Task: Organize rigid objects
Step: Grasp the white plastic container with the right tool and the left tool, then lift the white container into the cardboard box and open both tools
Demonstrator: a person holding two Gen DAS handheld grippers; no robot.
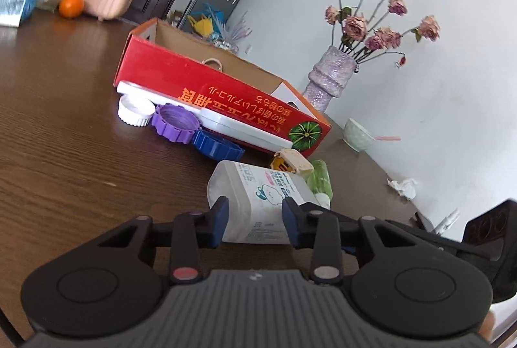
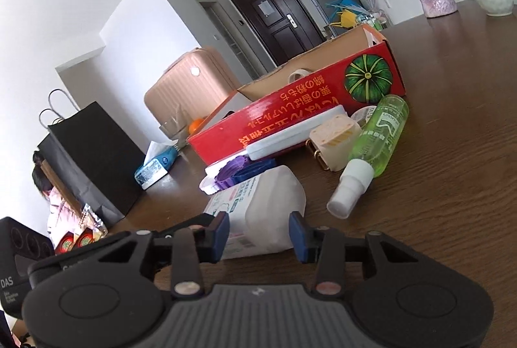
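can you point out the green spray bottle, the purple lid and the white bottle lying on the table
green spray bottle (image 2: 383,134): right wrist view, on its clear green body.
purple lid (image 1: 176,121): left wrist view, on its ribbed rim.
white bottle (image 1: 258,199): left wrist view, on its labelled side, between the gripper's fingers.

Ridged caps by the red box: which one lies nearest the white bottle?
The blue cap; the purple cap and white cap lie farther from the white bottle.

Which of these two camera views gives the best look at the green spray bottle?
The right wrist view: the green spray bottle lies there in full, white nozzle to base, with its label facing the camera. In the left wrist view only part of it shows, peeking out behind the white bottle that stands between the fingers.
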